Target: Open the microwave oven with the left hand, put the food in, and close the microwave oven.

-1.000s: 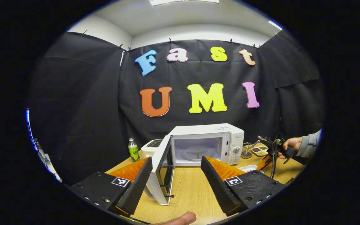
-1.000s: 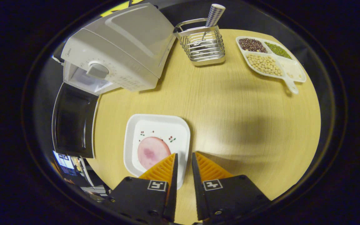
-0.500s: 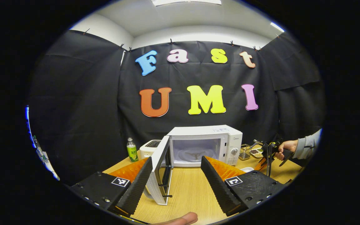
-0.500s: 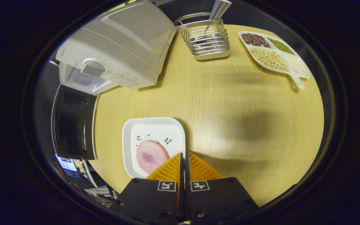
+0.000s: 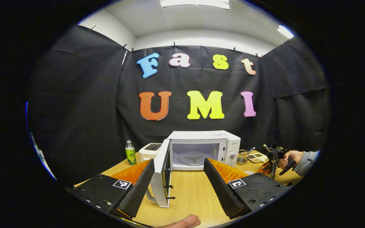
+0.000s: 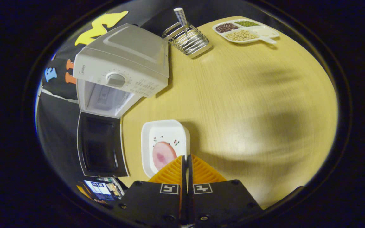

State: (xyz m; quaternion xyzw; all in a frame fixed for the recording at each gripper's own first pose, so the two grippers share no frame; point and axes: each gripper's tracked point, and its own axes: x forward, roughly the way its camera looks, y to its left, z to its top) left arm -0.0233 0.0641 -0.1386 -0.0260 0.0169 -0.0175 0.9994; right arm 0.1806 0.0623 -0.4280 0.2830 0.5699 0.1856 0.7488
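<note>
The white microwave stands at the back of the table with its door swung wide to the left, baring the glass turntable. My left gripper hangs open in front of it, holding nothing. In the right gripper view the microwave lies upper left with its door open. A white square plate carries a pink ham slice. My right gripper is shut on the plate's near rim. A hand holds that gripper at the far right.
A wire cutlery basket and a divided dish of beans sit behind and right of the microwave. A green bottle and a white toaster stand to its left. Bare wooden tabletop stretches right of the plate.
My right gripper has closed on the plate's rim, then risen and turned toward the microwave with the plate. The left gripper has drawn back a little from the microwave.
</note>
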